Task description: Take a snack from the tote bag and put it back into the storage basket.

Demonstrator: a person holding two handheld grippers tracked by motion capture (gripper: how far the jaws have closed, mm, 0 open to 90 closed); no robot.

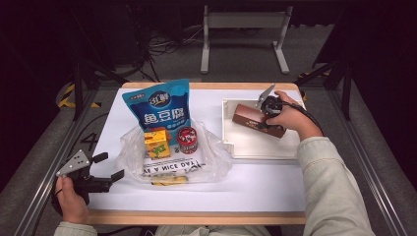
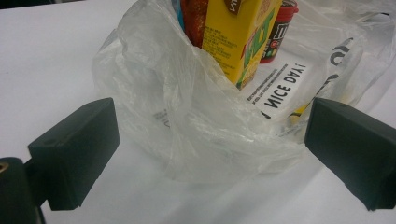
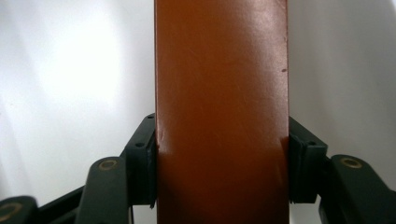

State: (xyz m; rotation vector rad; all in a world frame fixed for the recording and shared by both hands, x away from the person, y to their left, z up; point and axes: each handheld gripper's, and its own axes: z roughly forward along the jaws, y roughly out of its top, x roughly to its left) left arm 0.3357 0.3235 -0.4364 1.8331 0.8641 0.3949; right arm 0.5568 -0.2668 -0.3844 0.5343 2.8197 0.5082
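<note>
From the high view, the right gripper (image 1: 268, 110) clamps a brown box (image 1: 253, 119) inside the white tray (image 1: 236, 147), while the left gripper (image 1: 105, 167) rests spread apart near the clear plastic bag (image 1: 211, 162). The left gripper view shows its jaws wide, nothing between them, facing the bag, which holds a yellow carton (image 2: 243, 37). In the right gripper view both jaws press the brown box's sides.

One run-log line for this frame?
right gripper: shut on brown box, over white tray | left gripper: open, beside plastic bag
</note>
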